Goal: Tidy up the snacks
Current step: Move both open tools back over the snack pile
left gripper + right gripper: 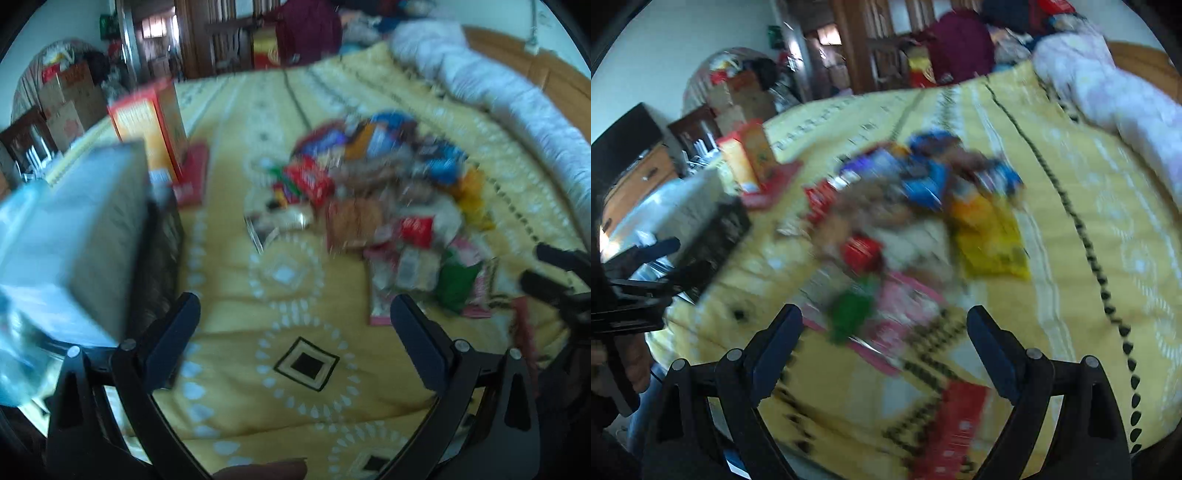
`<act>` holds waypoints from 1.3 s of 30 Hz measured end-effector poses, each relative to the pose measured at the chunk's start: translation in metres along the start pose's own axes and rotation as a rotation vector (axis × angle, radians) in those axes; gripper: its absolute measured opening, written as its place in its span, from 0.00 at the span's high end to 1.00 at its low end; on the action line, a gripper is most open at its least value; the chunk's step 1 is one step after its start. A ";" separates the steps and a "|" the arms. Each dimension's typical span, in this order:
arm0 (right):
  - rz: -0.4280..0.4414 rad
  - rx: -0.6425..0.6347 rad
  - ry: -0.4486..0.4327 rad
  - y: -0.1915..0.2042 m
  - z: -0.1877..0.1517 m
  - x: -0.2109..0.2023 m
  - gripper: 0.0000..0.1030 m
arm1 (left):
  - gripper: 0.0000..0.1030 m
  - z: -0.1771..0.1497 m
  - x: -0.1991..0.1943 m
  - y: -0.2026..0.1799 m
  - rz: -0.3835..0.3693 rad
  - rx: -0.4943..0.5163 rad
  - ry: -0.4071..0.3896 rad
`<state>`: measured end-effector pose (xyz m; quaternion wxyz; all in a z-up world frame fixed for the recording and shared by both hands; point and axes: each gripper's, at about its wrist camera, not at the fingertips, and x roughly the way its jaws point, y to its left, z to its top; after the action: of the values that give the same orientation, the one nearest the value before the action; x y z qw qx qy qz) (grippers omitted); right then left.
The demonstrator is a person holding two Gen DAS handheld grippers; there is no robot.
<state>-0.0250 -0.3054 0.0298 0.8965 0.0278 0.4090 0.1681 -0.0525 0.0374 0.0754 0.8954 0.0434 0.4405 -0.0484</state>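
From the left wrist, the left gripper point(295, 328) hung open and empty over the yellow bedspread point(229, 302), the snack pile point(376, 206) farther right. From the right wrist, the right gripper point(886, 339) gaped empty near a green packet point(849, 310); picking one edge packet would be best.

Both claws point(293, 334) point(884, 341): black frames, blue pads, silver pivot screws.

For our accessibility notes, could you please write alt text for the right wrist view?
A blurred heap of colourful snack packets lies on a yellow patterned bedspread, ahead of the open, empty right gripper. An upright orange carton stands at the far left.
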 end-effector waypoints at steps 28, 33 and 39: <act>-0.283 0.114 0.053 -0.098 -0.013 0.088 0.00 | 0.00 0.003 0.098 -0.022 0.019 -0.035 0.016; -0.268 0.125 0.038 -0.103 -0.014 0.089 0.00 | 0.00 0.000 0.097 -0.019 0.020 -0.034 0.016; -0.268 0.125 0.033 -0.105 -0.012 0.092 0.00 | 0.00 0.001 0.097 -0.018 0.020 -0.033 0.011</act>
<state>0.0512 -0.3756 -0.0641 0.9005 0.0258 0.4336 0.0214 0.0047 0.0146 -0.0019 0.8940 0.0333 0.4457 -0.0317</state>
